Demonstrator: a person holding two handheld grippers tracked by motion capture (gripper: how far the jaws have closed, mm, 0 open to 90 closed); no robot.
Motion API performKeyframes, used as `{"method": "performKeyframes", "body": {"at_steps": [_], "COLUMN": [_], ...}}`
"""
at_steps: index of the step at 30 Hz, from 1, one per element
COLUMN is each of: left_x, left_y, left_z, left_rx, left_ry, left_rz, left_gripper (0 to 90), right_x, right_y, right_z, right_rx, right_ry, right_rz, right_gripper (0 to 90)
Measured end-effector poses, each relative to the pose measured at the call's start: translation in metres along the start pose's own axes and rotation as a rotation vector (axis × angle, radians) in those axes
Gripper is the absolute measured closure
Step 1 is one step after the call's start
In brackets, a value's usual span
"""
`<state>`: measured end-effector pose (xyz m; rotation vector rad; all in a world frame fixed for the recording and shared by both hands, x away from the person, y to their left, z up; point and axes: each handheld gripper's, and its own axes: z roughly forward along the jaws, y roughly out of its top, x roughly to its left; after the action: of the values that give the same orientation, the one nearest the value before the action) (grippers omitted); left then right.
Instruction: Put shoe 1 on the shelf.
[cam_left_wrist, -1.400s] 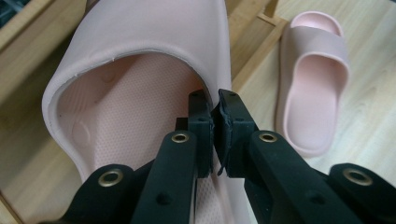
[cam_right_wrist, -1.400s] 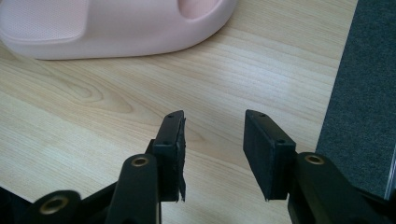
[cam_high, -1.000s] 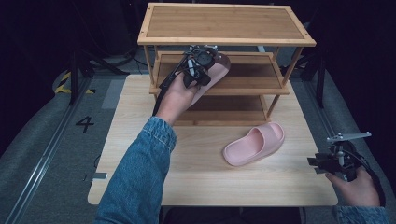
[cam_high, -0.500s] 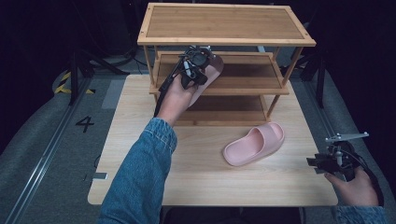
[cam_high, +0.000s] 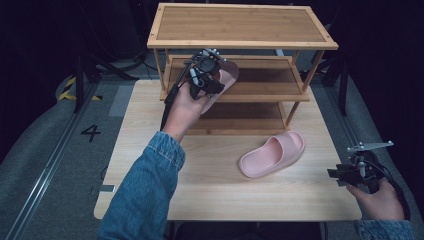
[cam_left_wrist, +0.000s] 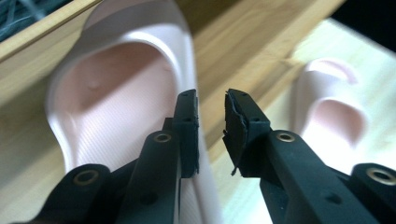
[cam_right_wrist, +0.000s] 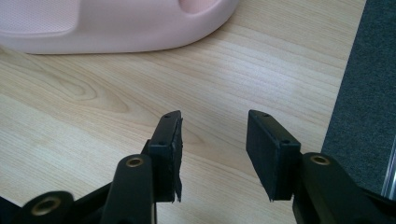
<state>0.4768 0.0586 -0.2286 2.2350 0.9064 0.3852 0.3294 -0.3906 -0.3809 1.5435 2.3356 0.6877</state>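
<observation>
Grey floor (cam_high: 45, 165) with painted "4" (cam_high: 91, 132)

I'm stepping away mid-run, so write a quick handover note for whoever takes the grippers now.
Left gripper: jaws have just been opening, nothing between them; it sits at the middle shelf of the wooden shoe rack beside the pink rubber slide sandal placed there.
Right gripper: open, empty, over the table's right edge.
Second pink slide sandal: on the table.
Done: one sandal shelved.
Left: likely shelve the second.
</observation>
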Motion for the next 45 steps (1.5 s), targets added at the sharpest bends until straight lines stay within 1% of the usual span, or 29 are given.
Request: {"method": "performKeyframes", "body": {"at_steps": [1,2,4,6,7,8,10,11,12,13,15,16,17,18,19,22,24,26,27,28,29,30,31,33,34,36,39,41,45], "left_x": [0.000,-0.001,-0.002,-0.001,0.000,0.001,0.005,0.005,0.007,0.010,0.015,0.018,0.018,0.022,0.024,0.033,0.038,0.045,0.048,0.048,0.052,0.059,0.062,0.065,0.073,0.078,0.082,0.085,0.086], "left_y": [-0.003,-0.006,-0.010,-0.017,-0.020,-0.024,-0.032,-0.032,-0.037,-0.044,-0.051,-0.054,-0.054,-0.060,-0.062,-0.070,-0.076,-0.082,-0.086,-0.086,-0.089,-0.095,-0.098,-0.100,-0.106,-0.110,-0.113,-0.116,-0.117], "left_z": [-0.004,-0.008,-0.014,-0.024,-0.027,-0.032,-0.039,-0.039,-0.043,-0.048,-0.051,-0.052,-0.052,-0.053,-0.053,-0.055,-0.056,-0.056,-0.055,-0.055,-0.054,-0.053,-0.052,-0.051,-0.051,-0.051,-0.051,-0.050,-0.042], "left_rx": [-0.013,-0.013,-0.009,-0.003,-0.005,-0.010,-0.014,-0.014,-0.037,-0.057,-0.051,-0.048,-0.048,-0.047,-0.046,-0.060,-0.066,-0.074,-0.076,-0.076,-0.068,-0.070,-0.076,-0.073,-0.084,-0.084,-0.088,-0.082,-0.068], "left_ry": [-0.035,-0.064,-0.088,-0.121,-0.127,-0.144,-0.158,-0.158,-0.159,-0.184,-0.191,-0.205,-0.205,-0.226,-0.235,-0.261,-0.261,-0.250,-0.246,-0.246,-0.235,-0.218,-0.210,-0.206,-0.202,-0.197,-0.193,-0.190,-0.198], "left_rz": [0.000,0.007,0.043,0.097,0.107,0.117,0.120,0.120,0.130,0.138,0.147,0.146,0.146,0.137,0.131,0.117,0.107,0.094,0.079,0.079,0.076,0.050,0.033,0.025,0.007,-0.010,-0.019,-0.033,-0.031], "left_gripper": [74.6,75.4,77.4,79.5,80.1,81.0,82.5,83.7,83.7,87.5,88.7,88.9,89.0,89.0,89.1,89.1,89.0,89.1,89.1,89.0,89.1,89.1,89.0,89.1,89.1,89.1,89.1,89.1,89.1], "right_x": [0.000,0.000,0.000,0.002,0.003,0.003,0.002,0.002,0.002,0.002,0.003,0.004,0.004,0.005,0.005,0.006,0.006,0.006,0.006,0.005,0.006,0.006,0.006,0.006,0.006,0.006,0.006,0.007,0.008], "right_y": [0.000,0.000,0.000,0.001,0.002,0.002,0.002,0.001,0.001,0.001,0.001,0.001,0.001,0.001,0.002,0.002,0.002,0.002,0.002,0.001,0.001,0.001,0.001,0.001,0.001,0.001,0.002,0.001,0.002], "right_z": [0.001,0.002,0.003,0.004,0.004,0.004,0.005,0.006,0.006,0.008,0.011,0.012,0.012,0.014,0.014,0.012,0.012,0.012,0.013,0.013,0.014,0.014,0.015,0.017,0.017,0.017,0.016,0.017,0.019], "right_rx": [0.006,0.007,0.014,0.013,0.016,0.017,0.016,0.022,0.022,0.028,0.036,0.043,0.043,0.046,0.045,0.042,0.042,0.047,0.047,0.046,0.048,0.051,0.051,0.057,0.057,0.056,0.054,0.057,0.062], "right_ry": [0.000,-0.004,-0.003,-0.005,-0.005,-0.006,-0.007,-0.004,-0.004,-0.002,-0.002,-0.003,-0.003,-0.005,-0.004,-0.005,-0.005,-0.006,-0.004,-0.006,-0.004,-0.001,-0.003,-0.004,-0.005,-0.004,-0.005,-0.006,-0.005], "right_rz": [0.007,0.003,0.000,-0.002,-0.001,-0.005,-0.008,-0.002,-0.002,0.003,-0.007,-0.009,-0.009,-0.012,-0.014,-0.018,-0.019,-0.014,-0.013,-0.019,-0.016,-0.012,-0.015,-0.017,-0.017,-0.019,-0.018,-0.017,-0.021], "right_gripper": [56.3,56.3,56.3,56.3,56.3,56.3,56.3,56.2,56.2,55.9,55.9,55.9,55.9,55.9,55.9,55.9,56.0,56.0,56.0,56.0,56.0,55.9,56.0,56.0,56.0,56.0,56.1,56.1,56.1]}}
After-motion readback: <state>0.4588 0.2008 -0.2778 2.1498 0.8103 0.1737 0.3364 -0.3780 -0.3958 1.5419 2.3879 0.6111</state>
